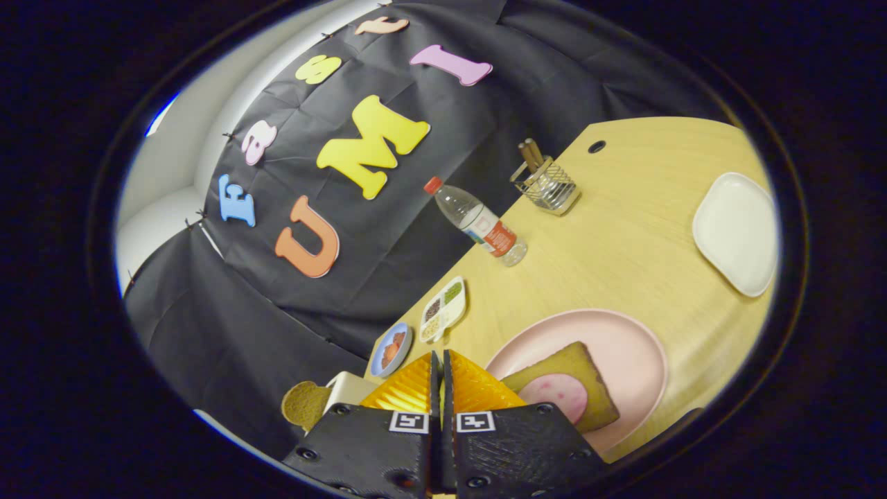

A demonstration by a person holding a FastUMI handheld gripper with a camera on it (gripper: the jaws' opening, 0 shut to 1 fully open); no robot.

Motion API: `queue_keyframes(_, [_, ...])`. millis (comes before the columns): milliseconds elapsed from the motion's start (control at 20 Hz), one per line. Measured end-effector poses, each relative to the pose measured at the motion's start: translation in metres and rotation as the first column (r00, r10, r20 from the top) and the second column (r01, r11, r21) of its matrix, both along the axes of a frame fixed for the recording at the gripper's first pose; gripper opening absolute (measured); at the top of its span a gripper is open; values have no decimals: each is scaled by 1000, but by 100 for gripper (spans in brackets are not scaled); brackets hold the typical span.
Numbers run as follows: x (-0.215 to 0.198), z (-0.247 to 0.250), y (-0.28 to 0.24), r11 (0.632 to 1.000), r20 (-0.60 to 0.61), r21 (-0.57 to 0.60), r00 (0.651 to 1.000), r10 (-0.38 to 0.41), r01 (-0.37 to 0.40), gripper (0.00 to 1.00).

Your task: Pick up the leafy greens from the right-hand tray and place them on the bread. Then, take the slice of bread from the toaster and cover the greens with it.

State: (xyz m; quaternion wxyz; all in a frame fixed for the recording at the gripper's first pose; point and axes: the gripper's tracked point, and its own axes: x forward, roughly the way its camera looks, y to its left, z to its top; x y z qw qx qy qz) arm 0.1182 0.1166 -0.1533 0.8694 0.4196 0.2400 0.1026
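Observation:
My gripper (440,357) is shut, its two fingers pressed flat together with nothing between them. The whole view is tilted. Just right of the fingers a pink plate (627,333) lies on the wooden table, with a brown slice of bread (589,371) on it and a round pink slice of meat (558,395) on top. Left of the fingers a white toaster (346,389) stands at the table's edge, and a second brown slice (303,404) sticks out of it. Far beyond the plate, to the right, lies a white tray (738,232) whose surface shows plain white.
A blue dish (390,348) of reddish food and a white divided dish (443,308) lie just ahead of the fingers at the table's edge. Farther off stand a plastic bottle (478,222) and a wire holder (547,186) with sticks. Black cloth backs the table.

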Motion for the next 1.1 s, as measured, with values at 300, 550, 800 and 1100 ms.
queue_keyframes(300, [-2, -36, -31, 991, -37, -123, 998, -52, 47, 0])
queue_keyframes(550, [-5, -46, -46, 968, -33, -243, 997, -68, 58, 2])
queue_keyframes(800, [-8, -47, -54, 936, 0, -347, 998, -70, 65, 32])
queue_keyframes(1100, [-15, -42, -63, 908, 30, -411, 996, -80, 85, 71])
